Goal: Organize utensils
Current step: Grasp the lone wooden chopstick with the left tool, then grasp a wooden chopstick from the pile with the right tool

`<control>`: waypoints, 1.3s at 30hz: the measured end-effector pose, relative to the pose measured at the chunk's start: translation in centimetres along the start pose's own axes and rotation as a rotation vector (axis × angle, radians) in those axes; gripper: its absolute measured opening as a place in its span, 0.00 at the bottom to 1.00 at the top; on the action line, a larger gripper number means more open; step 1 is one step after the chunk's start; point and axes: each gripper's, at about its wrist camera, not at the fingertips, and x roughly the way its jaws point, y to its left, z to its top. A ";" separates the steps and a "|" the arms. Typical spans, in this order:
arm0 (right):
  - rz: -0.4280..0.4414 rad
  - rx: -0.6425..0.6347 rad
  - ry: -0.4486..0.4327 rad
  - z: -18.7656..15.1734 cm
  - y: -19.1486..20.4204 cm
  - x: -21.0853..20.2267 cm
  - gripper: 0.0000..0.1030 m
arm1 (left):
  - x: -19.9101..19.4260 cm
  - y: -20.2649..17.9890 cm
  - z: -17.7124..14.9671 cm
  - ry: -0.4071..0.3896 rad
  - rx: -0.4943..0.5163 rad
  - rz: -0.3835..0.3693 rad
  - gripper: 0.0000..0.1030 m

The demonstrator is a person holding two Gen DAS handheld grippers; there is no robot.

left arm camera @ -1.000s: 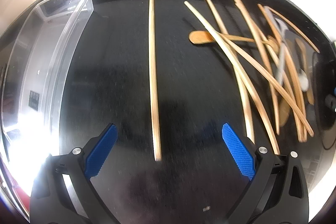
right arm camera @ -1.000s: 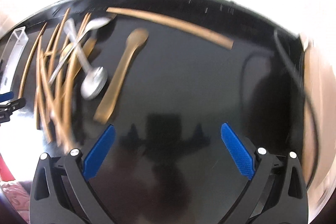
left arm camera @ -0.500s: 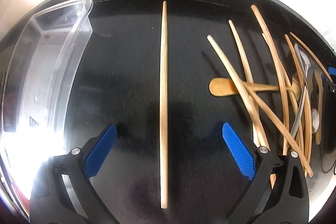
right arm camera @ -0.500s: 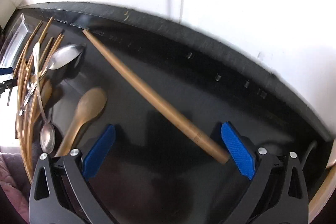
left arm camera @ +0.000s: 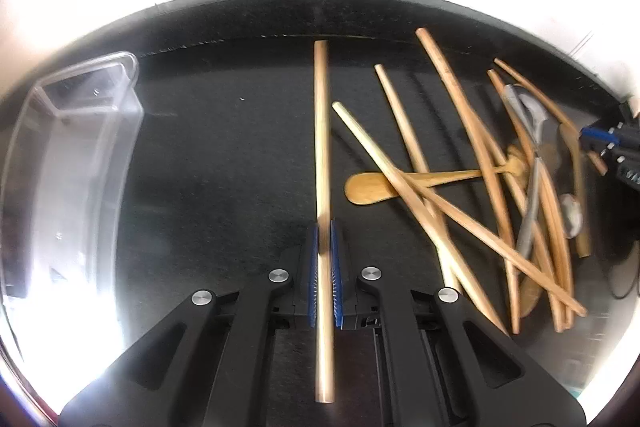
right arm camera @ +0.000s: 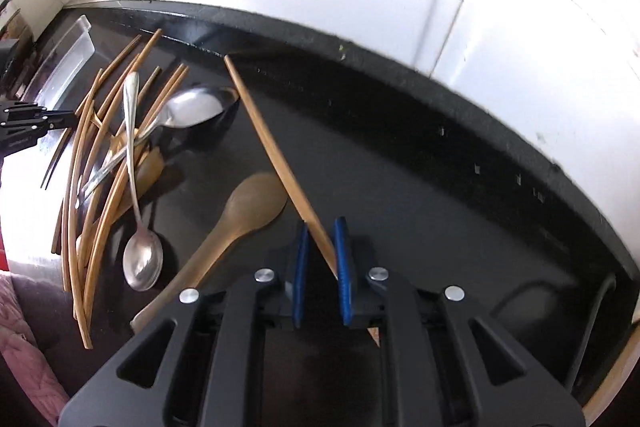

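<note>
Your pads (left arm camera: pixel 335 267) were blue (finely ribbed) on black grippers (left arm camera: pixel 324 259). The chopsticks (left arm camera: pixel 460 115) and spoon (right arm camera: pixel 244 211) were tan wood, two spoons (right arm camera: pixel 142 263) silver, the counter (left arm camera: pixel 224 155) black, the bin (left arm camera: pixel 72 163) clear.

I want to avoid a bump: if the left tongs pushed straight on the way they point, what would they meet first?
Likely the black tabletop just beyond the tips, though depth is unclear. The left tongs are shut on a chopstick, which would touch down first.
</note>
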 end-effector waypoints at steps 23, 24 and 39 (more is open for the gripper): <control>-0.044 -0.061 -0.015 -3.2 3.2 -3.2 0.79 | -5.6 2.4 -7.9 -0.058 -0.093 -0.137 0.05; -0.053 -0.078 -0.013 -2.5 3.0 -3.2 0.79 | -5.6 2.7 -7.9 -0.060 -0.101 -0.135 0.05; 0.045 -0.295 0.189 2.6 0.7 1.6 0.53 | -6.5 2.6 -8.6 -0.062 -0.241 -0.124 0.05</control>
